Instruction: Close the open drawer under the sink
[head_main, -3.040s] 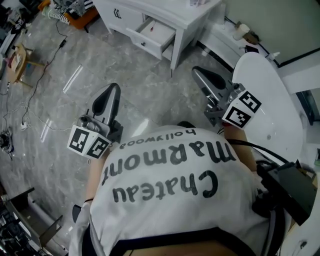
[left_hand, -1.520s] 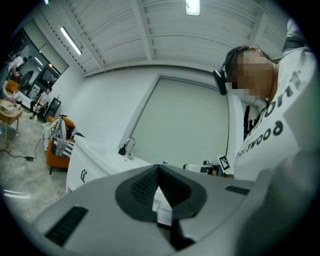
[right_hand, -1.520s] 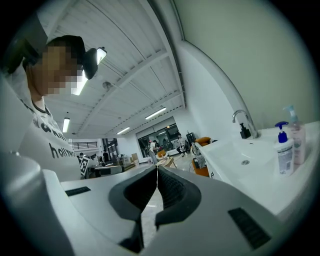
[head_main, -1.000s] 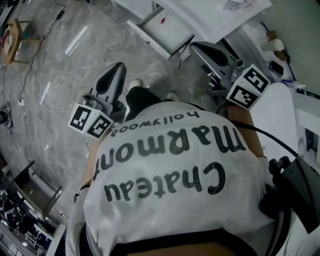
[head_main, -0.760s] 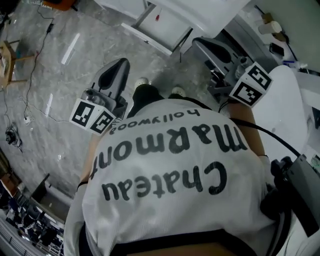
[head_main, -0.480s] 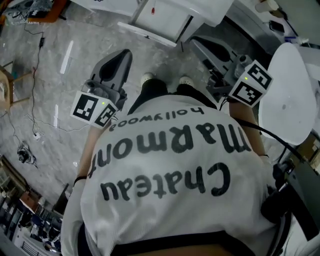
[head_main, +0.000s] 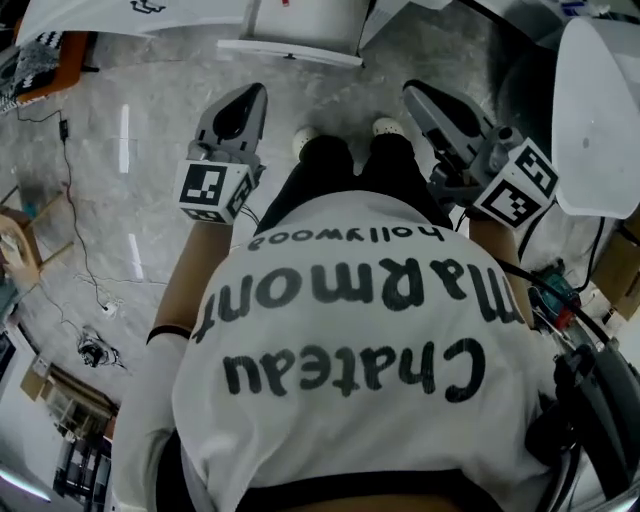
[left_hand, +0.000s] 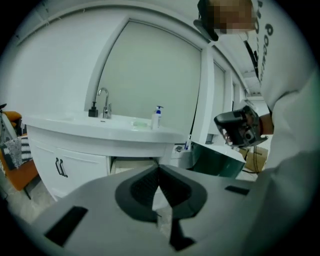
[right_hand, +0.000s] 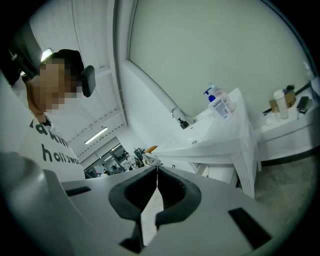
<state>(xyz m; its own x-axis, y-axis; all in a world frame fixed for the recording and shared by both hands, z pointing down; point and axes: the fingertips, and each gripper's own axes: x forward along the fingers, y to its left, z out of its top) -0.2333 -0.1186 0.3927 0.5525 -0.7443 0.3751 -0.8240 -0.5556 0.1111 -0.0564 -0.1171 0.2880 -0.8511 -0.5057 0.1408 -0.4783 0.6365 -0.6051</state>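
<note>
One white vanity (left_hand: 100, 131) fills the space ahead of us, with the sink on top. The open drawer (head_main: 290, 50) sticks out from beneath it towards our feet. In the head view the drawer's front panel runs side to side across the top of the frame. We judge that it slides in straight away from us, so the push should go forward, square to that panel.

The drawer lies ahead and somewhat lower than both tools. It sits more on the left side: the left gripper (head_main: 250, 95) lines up with the near end of the panel, with only a strip of floor showing between them. The right gripper (head_main: 418, 95) stands off past the panel's other end, so the left one is the better placed. The left gripper view agrees, showing the drawer's pale opening just over its tips, dead ahead under the counter edge.

Both arms are bent and carried in front of the chest, at about the same height. The left gripper points forward and a little down. The right one slants inward towards the drawer, with its marker cube trailing near our hip.

Both pairs of jaws are pressed together with nothing between them, which we think suits nudging the panel with closed tips. Neither gripper touches the drawer yet.
</note>
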